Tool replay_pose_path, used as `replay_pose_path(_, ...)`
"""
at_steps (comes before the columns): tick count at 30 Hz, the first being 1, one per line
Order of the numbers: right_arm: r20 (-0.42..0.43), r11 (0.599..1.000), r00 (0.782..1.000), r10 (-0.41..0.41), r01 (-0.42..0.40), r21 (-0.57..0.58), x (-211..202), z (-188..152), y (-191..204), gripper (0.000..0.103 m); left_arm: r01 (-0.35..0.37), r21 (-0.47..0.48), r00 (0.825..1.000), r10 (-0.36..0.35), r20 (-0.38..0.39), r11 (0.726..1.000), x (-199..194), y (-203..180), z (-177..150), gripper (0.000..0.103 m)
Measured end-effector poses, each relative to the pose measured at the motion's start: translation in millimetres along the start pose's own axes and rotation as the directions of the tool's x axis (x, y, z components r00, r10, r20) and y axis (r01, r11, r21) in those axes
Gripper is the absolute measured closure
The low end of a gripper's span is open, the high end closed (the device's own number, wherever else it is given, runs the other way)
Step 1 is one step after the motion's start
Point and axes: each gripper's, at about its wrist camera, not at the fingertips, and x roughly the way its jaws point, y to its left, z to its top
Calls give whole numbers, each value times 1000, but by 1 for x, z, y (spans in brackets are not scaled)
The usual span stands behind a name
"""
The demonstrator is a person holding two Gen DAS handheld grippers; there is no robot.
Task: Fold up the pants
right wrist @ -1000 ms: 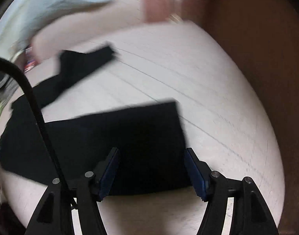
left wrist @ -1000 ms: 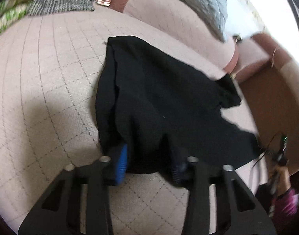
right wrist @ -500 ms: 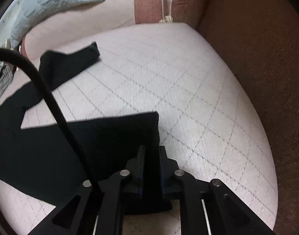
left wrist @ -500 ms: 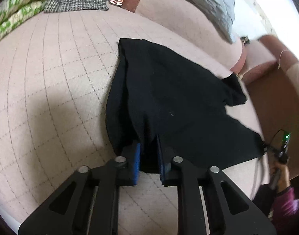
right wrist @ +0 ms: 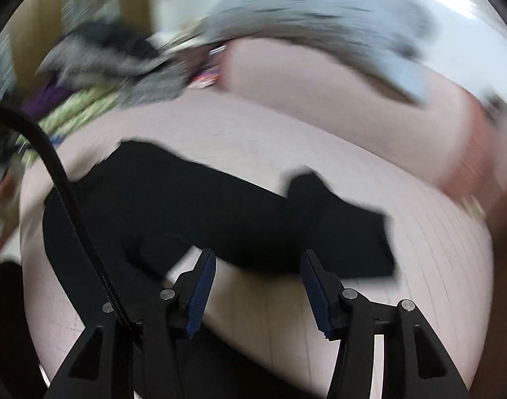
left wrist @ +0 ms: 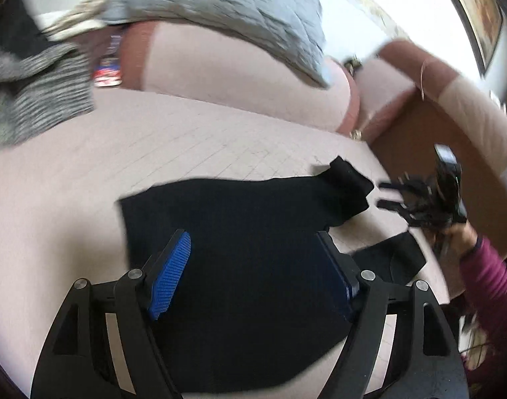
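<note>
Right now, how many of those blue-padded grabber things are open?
2. The left hand-held gripper is open above the black pants; the right hand-held gripper is open over the sofa seat by the pants' edge.

Your left gripper (left wrist: 253, 276) has black triangular-cutout arms, silver screws and ribbed blue pads (left wrist: 172, 276). Your right gripper (right wrist: 258, 291) matches, with a black cable (right wrist: 63, 186) at ten o'clock. Your right hand (left wrist: 459, 236), bare-skinned, wears a magenta sleeve (left wrist: 486, 286).

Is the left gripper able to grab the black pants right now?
Probably yes: the left gripper is open right over the black pants, and nothing sits between them.
</note>
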Motion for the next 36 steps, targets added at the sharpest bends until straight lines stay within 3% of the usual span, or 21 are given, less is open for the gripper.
replay_pose_path(4,-65,993,998,-19,11,-116,48,48,-9,38,-9,106,997,17,-73,994,56,-3,36,27)
replay_pose_path(8,-147,964,989,19,-57,-258,91,76,-10,37,-42,232,977,89,-195,972,119,4,52,27)
replay_pose_path(11,-224,955,973,55,-117,-273,119,80,-17,36,-51,273,963,119,-241,961,144,11,56,27)
replay_pose_path(16,-288,947,953,90,-172,-273,153,77,-27,36,-47,256,966,109,-236,966,165,31,71,27)
replay_pose_path(18,-311,945,948,75,-167,-281,164,74,-24,36,-41,280,958,118,-262,959,175,29,73,27)
replay_pose_path(20,-293,943,951,101,-185,-276,163,73,-21,47,-61,374,934,184,-305,926,191,21,65,27)
replay_pose_path(21,-286,937,950,124,-206,-281,161,71,-17,63,-71,411,925,214,-315,909,197,17,60,27)
replay_pose_path(22,-279,935,953,116,-200,-292,159,70,-13,70,-83,457,923,242,-300,886,200,12,54,26)
replay_pose_path(23,-280,939,957,83,-169,-301,157,67,-8,74,-86,482,935,238,-264,872,199,10,52,26)
replay_pose_path(24,-256,934,965,53,-138,-328,154,64,1,85,-88,494,938,239,-251,865,199,9,50,26)
replay_pose_path(25,-239,930,971,16,-103,-354,152,62,8,95,-89,483,938,237,-253,871,199,11,50,31)
replay_pose_path(26,-222,922,975,-25,-63,-382,149,59,16,96,-69,437,941,204,-269,897,197,14,51,45)
replay_pose_path(27,-209,920,977,-49,-37,-391,146,57,20,99,-67,422,945,194,-263,904,194,14,51,54)
replay_pose_path(28,-198,920,978,-67,-16,-391,141,55,22,99,-81,425,948,202,-248,902,189,12,50,79)
replay_pose_path(29,-174,922,981,-82,9,-387,130,54,24,100,-135,449,945,251,-209,883,182,9,47,96)
replay_pose_path(31,-127,930,987,-95,42,-366,104,53,28,100,-161,444,948,264,-180,882,167,4,42,96)
replay_pose_path(33,-73,938,994,-80,51,-342,65,49,40,100,-162,436,963,239,-126,885,137,-5,33,96)
replay_pose_path(36,-25,930,998,-66,52,-363,17,29,66,100,-126,436,986,162,-46,891,84,-19,9,96)
